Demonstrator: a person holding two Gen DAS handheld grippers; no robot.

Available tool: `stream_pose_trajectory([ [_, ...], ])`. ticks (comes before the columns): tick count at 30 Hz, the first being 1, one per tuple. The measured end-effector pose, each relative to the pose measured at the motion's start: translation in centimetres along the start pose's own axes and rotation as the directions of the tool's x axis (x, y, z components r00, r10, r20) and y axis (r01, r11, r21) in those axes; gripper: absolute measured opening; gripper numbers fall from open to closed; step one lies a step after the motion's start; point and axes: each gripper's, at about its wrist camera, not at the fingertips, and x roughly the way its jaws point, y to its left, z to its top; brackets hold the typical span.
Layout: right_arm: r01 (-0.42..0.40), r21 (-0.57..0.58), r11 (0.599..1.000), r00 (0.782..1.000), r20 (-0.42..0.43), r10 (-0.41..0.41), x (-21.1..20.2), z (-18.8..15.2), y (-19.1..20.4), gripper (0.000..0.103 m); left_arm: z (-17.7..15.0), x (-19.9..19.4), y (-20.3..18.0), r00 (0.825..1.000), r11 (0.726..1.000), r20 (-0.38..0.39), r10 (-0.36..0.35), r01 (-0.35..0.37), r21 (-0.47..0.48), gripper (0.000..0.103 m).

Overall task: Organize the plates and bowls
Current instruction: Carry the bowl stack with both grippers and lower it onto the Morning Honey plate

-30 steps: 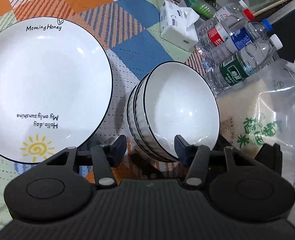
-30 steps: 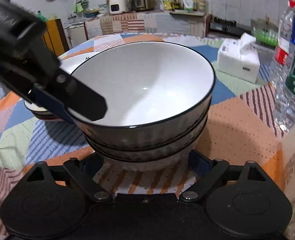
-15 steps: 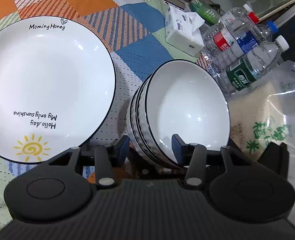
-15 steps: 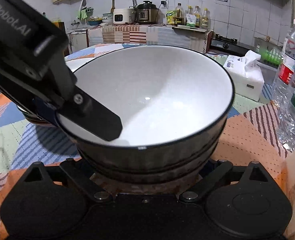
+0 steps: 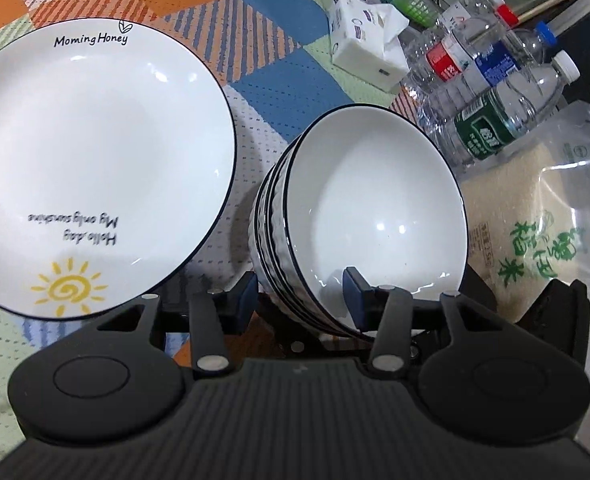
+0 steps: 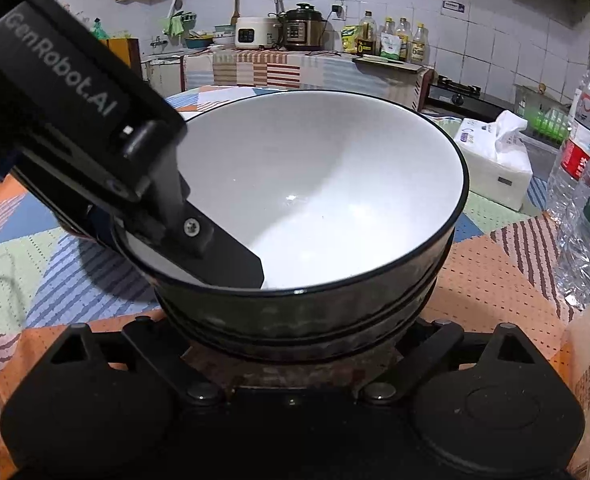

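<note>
A stack of white, black-rimmed bowls (image 5: 375,208) stands on the patterned tablecloth beside a large white plate (image 5: 95,152) with a sun drawing. My left gripper (image 5: 301,294) is shut on the near wall of the stack, one finger inside the top bowl and one outside. In the right wrist view that inner finger (image 6: 223,256) lies over the rim of the bowls (image 6: 315,184). My right gripper (image 6: 295,344) sits low against the stack's base with a finger on each side. The bowls hide its fingertips, so contact cannot be judged.
A tissue box (image 5: 367,52) and several water bottles (image 5: 487,112) stand behind the bowls. A clear bag of rice (image 5: 535,240) lies to the right, close to the stack. A kitchen counter (image 6: 295,68) with appliances runs along the far wall.
The bowl stack now fills more of the right wrist view and covers that gripper's fingertips. The left gripper's fingers have drawn in slightly on the bowl wall.
</note>
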Motion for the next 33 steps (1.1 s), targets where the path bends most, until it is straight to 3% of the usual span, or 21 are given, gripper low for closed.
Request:
stream_pose_trajectory([
  [7,0.007,-0.016,1.000,0.999,0.047,-0.007,-1.5,1.1,1.3,0.098,0.4,-3.1,-0.5,1.000,0.999,-0.006,-0.001,0.001,0.048,0.045],
  [16,0.013,-0.020,1.000,0.995,0.103,-0.011,-4.0,4.9,3.3,0.098,1.6,-8.5,-2.0,0.998,0.988,0.052,0.032,-0.039,0.150,0.045],
  [24,0.009,-0.064,0.998,0.993,0.118,-0.001,-4.7,8.5,5.3,0.098,3.7,-12.5,0.0,0.999,0.991,0.050,0.008,-0.014,0.133,0.045],
  [33,-0.048,-0.088,0.995,0.990,0.131,0.059,-1.8,11.6,8.0,0.098,6.0,-15.0,4.1,0.997,0.993,0.054,0.059,-0.065,0.100,0.045],
])
